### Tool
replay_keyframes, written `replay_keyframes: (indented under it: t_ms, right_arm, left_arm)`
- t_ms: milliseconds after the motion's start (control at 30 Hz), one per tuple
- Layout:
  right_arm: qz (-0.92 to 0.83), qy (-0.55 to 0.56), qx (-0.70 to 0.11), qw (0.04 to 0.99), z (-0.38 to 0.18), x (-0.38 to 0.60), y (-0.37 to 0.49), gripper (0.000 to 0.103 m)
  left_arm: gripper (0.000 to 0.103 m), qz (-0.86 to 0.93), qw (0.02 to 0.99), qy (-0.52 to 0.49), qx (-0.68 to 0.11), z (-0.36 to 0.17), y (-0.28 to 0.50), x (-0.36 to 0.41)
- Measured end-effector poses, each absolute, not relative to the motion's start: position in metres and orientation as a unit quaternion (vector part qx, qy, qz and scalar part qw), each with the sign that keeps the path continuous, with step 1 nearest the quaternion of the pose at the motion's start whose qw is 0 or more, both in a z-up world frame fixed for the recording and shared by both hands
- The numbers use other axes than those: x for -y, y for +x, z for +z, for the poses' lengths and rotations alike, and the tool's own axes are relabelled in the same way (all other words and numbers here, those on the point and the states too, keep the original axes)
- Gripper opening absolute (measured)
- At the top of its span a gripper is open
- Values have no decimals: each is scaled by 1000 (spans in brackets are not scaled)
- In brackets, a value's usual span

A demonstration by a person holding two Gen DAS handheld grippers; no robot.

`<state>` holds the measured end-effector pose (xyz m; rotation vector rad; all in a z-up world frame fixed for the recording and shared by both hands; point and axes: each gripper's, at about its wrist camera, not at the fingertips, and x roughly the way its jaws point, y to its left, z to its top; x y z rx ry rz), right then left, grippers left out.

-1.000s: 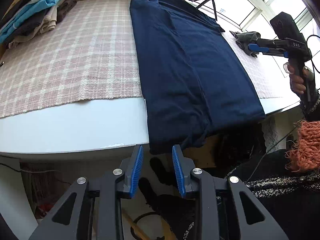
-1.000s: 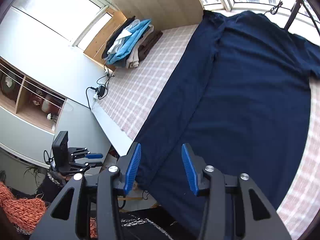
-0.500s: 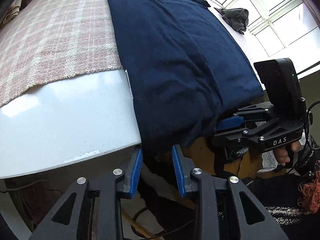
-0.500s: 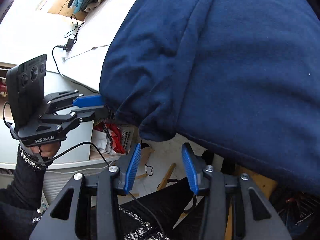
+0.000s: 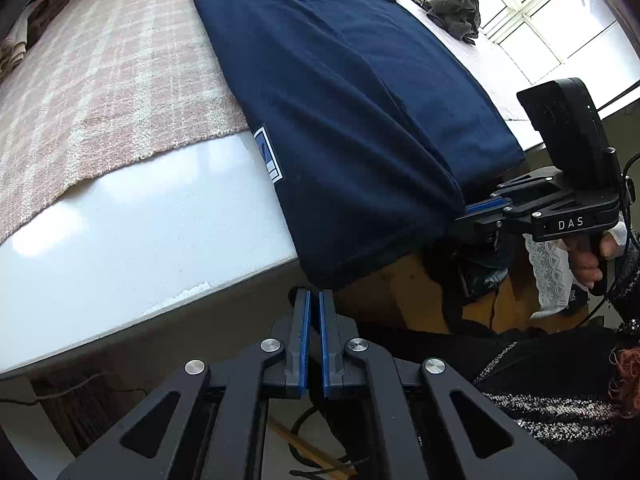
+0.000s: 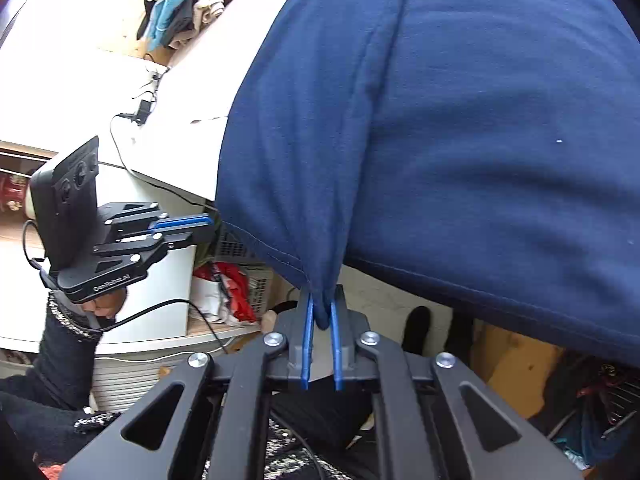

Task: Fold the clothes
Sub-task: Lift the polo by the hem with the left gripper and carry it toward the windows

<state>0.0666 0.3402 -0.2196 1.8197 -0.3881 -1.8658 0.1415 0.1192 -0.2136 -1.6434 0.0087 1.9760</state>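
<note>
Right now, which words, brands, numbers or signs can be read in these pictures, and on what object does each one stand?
"DAS": white letters on the right gripper body, left wrist view.
"GenRobot.AI": small print on the left gripper body, right wrist view.
Blue and white label at the edge of the navy garment: print too small to read.

light: bright daylight, window [image 5: 560,28] overexposed | glare: white tabletop [image 5: 120,216] | edges: fisheye-bent, dark
</note>
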Motion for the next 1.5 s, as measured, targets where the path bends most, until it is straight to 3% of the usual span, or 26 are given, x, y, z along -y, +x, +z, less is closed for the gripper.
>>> replay_keyframes:
  t_ms: [33, 267, 467, 600, 800, 1000, 1100, 1133, 1233, 1367, 1500]
  right_arm:
    - [-683, 672, 141, 249, -217, -343, 68, 25]
    - [-759, 577, 133, 269, -162, -348, 44, 25]
    - [-767, 587, 66, 249, -183, -316, 3, 25]
    - [-751, 613, 95, 224, -176, -353, 15, 23]
    - [-810, 548, 152, 144, -78, -491, 34, 23]
    - [-877, 463, 105, 78, 42, -580, -23, 24]
    - [-892, 436, 87, 75, 76, -617, -75, 24]
    - [-895, 431, 83, 75, 81, -631, -94, 25]
    - [-894, 435, 71, 80, 70, -658, -158, 34]
    - [-878, 469, 47, 81, 10, -681, -249, 34]
    - [-859, 500, 72, 80, -58, -712, -321, 34]
  left_arm:
    - [3, 734, 280, -619, -6, -215, 142, -118]
    - [3, 760, 292, -579, -24, -177, 145, -131]
    - [4, 758, 324, -563, -62, -183, 126, -171]
    - [4, 747, 320, -578, -77, -185, 132, -174]
    - [7, 759, 367, -531, -86, -122, 122, -211]
    - [14, 790, 402, -449, -114, -26, 44, -268]
    - [16, 814, 382, -417, -133, 7, -14, -301]
    - [22, 820, 375, -411, -136, 13, -33, -313]
    - [29, 825, 363, -391, -184, -4, -75, -366]
    - [29, 796, 392, -397, -235, -50, -119, -458]
    - [32, 767, 387, -397, -322, -106, -155, -536]
